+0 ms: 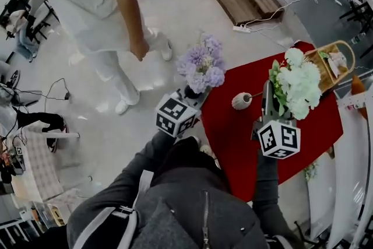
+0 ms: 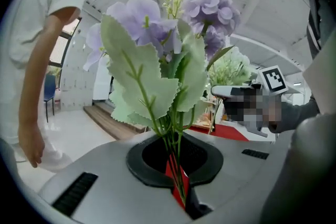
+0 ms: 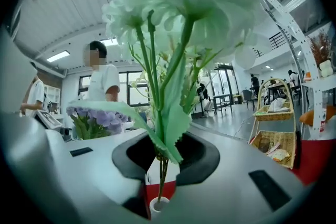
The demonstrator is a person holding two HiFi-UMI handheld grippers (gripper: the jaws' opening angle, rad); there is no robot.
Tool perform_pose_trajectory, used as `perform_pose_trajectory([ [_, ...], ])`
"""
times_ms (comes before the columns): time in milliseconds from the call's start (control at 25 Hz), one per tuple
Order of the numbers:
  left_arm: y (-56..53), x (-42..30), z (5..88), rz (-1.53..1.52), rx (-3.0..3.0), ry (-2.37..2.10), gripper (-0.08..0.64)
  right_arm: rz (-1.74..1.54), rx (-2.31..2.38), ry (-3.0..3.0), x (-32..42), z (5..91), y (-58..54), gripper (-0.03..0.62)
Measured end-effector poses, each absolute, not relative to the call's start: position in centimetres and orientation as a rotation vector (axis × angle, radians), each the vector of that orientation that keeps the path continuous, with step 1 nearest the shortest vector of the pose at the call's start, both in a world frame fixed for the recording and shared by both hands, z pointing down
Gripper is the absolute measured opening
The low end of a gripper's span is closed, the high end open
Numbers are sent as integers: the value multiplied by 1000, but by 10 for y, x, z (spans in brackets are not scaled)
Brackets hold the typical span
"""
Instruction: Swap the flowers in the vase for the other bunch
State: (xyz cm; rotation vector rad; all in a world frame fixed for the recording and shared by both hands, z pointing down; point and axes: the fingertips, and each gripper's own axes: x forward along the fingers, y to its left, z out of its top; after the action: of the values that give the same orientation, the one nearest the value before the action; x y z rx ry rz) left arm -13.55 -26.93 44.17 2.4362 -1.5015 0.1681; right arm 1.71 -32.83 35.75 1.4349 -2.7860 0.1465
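My left gripper [image 1: 192, 92] [image 2: 178, 186] is shut on the green stems of a purple bunch [image 1: 203, 64] [image 2: 173, 18], held upright off the table's left edge. My right gripper [image 1: 268, 95] [image 3: 157, 176] is shut on the stems of a white bunch [image 1: 298, 87] [image 3: 184, 2] above the red table [image 1: 233, 137]. A small white vase [image 1: 240, 101] [image 3: 156, 206] stands on the red cloth just left of the right gripper. In the right gripper view the white bunch's stem ends reach down to the vase's mouth. How deep they sit is hidden.
A person in white [image 1: 111, 20] [image 2: 37, 60] stands on the floor to the left. A wicker basket [image 1: 335, 61] [image 3: 273, 141] with small items sits at the table's far right corner. A white rack [image 1: 352, 143] runs along the right side.
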Motion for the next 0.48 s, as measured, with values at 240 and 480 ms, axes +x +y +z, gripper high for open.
perform_pose_trajectory([
  [240,-259,-140,443,154,2405,-1525,6,182,1394,-2738,9,389,-333,75],
  [480,-253,-139,448,162,2380,-1541,6,225,1335,-2693,1,424,-331,75],
])
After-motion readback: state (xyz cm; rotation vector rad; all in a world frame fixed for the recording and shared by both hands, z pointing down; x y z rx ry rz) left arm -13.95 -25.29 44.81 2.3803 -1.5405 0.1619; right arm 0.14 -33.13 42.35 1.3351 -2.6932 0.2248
